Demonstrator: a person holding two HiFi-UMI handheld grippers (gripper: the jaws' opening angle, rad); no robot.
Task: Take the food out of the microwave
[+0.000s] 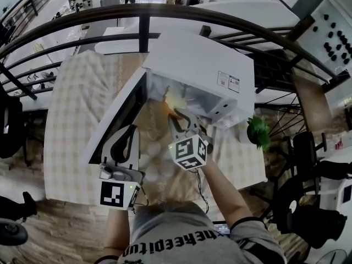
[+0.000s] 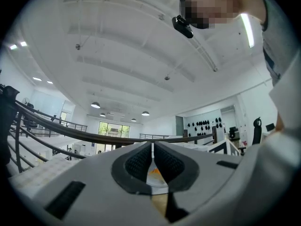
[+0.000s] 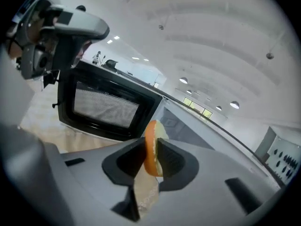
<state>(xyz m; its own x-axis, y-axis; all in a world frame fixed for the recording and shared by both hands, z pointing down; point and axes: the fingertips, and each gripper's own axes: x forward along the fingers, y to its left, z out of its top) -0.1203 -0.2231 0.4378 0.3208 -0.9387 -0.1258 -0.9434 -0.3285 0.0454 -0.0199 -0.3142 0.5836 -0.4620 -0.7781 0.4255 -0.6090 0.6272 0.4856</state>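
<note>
A white microwave [image 1: 198,65] stands on the checked tablecloth with its door [image 1: 118,120] swung open to the left. My right gripper [image 1: 177,114] is just in front of the opening, shut on a thin slice of food with an orange rim [image 3: 151,147], which stands on edge between the pads. In the head view the slice [image 1: 167,107] shows as an orange spot at the fingertips. My left gripper [image 1: 133,128] hangs beside the inner face of the door, its jaws together [image 2: 153,147] with nothing between them. In the right gripper view the dark door window [image 3: 106,107] is at the left.
The table [image 1: 71,120] ends at a dark curved railing [image 1: 143,12] behind the microwave. A small green plant [image 1: 258,131] stands to the right of the microwave. Dark chairs [image 1: 308,202] sit right of the table.
</note>
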